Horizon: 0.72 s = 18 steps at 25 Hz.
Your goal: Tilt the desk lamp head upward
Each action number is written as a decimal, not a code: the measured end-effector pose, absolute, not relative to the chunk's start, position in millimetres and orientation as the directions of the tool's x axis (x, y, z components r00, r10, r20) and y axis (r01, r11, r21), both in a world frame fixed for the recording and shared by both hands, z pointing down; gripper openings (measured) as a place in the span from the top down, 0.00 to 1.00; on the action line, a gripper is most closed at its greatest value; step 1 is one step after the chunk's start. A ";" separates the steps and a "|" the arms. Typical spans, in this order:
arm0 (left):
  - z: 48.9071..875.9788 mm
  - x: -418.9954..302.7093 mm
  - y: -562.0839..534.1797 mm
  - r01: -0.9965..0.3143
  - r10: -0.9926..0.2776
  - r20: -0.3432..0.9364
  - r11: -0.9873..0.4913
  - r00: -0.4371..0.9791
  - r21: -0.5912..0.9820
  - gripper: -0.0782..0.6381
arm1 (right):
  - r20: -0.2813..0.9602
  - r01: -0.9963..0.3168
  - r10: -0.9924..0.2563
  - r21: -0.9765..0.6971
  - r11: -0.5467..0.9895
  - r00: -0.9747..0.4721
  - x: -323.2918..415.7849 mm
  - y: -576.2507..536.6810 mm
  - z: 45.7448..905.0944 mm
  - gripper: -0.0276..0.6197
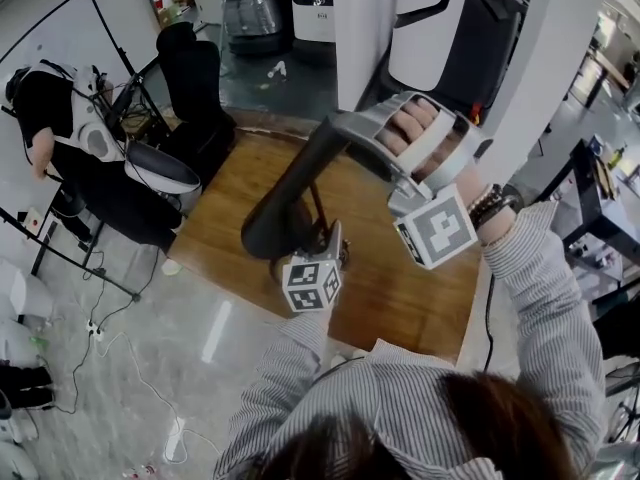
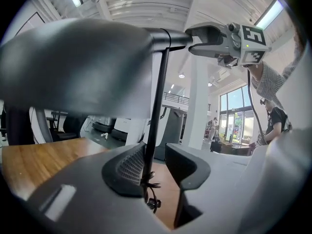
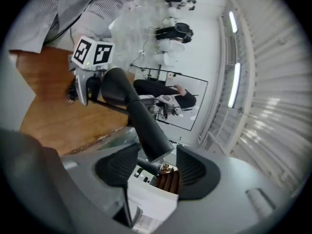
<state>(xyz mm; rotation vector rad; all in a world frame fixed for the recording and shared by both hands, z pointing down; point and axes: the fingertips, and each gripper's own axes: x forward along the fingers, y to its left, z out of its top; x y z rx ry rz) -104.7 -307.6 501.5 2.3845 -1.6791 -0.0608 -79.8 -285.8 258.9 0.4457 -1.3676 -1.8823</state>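
Long dark grey desk lamp head (image 1: 298, 183) sits above the brown wooden table (image 1: 400, 288), up on a thin black metal stem (image 2: 157, 106). The fat end of the head is over the stem & the thin end points away from the person.

R gripper (image 3: 156, 167) is up at the thin end. Its jaws are apart, w/ the tip of the lamp head & its small joint between them; the pads don't squeeze it.

L gripper (image 2: 156, 165) is low down by the stem, near the table. Its jaws are apart too. The stem stands between them, right by one ribbed pad, w/ the other pad clear of it.

A hand (image 1: 415, 128) w/ a striped sleeve (image 1: 540, 298) holds the R gripper. Past the table a person in black & white (image 1: 50, 118) stands by a whiteboard (image 1: 60, 38).
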 end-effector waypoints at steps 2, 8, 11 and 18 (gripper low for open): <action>502.2 -103.9 -308.7 -0.928 -0.937 0.096 -0.311 0.335 0.203 0.72 | 0.169 0.446 -0.749 0.876 -0.185 -0.641 -82.7 -288.6 261.8 0.59; 502.3 -103.6 -309.6 -0.932 -0.941 0.097 -0.300 0.324 0.202 0.73 | 0.197 0.535 -0.755 0.813 -0.231 -0.626 -87.6 -297.2 263.4 0.58; 503.9 -103.8 -309.0 -0.932 -0.941 0.102 -0.296 0.322 0.208 0.73 | 0.188 0.520 -0.750 0.822 -0.233 -0.634 -89.8 -301.6 265.9 0.58; 508.1 -108.6 -306.8 -0.935 -0.941 0.121 -0.289 0.317 0.204 0.74 | 0.152 0.463 -0.751 0.858 -0.222 -0.642 -93.0 -299.7 264.8 0.58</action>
